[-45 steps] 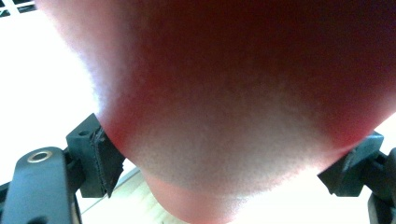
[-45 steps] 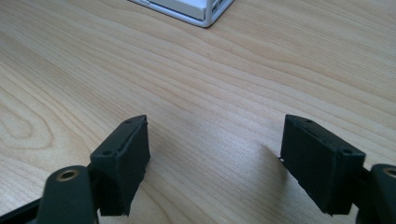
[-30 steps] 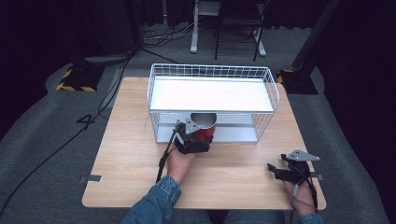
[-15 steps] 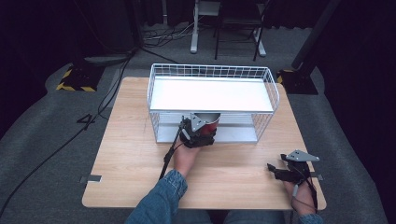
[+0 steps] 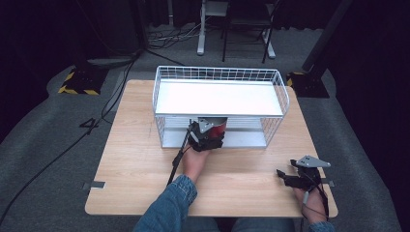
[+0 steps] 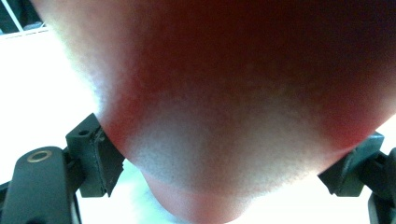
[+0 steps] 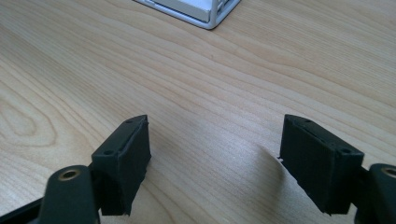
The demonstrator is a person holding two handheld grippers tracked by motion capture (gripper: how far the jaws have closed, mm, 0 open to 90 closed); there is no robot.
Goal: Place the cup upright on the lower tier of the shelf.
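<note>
A red round object (image 5: 216,126), perhaps a cup or can, sits at the front opening of the white wire rack (image 5: 220,92), at the level of the rack's lower shelf and under its upper shelf. In the left gripper view the red object (image 6: 233,102) looms large and blurred, and the two black jaws press against its left and right sides, so the left gripper (image 5: 207,137) is clamped on it. The person's left hand (image 5: 194,162) holds that gripper from behind, with a denim sleeve (image 5: 167,208) coming in from the near edge of the tabletop (image 5: 130,145).

The rack stands toward the far edge of the tabletop, roughly centred between the left and right edges. A black cable (image 5: 177,159) trails from the left gripper back along the wood.

The right gripper (image 5: 296,179) rests near the near right corner of the tabletop, held by the right hand (image 5: 312,205) and well apart from the rack. In the right gripper view its jaws stand wide apart over bare wood (image 7: 210,93) with nothing between them, and a corner of the rack (image 7: 205,11) shows at the top.
</note>
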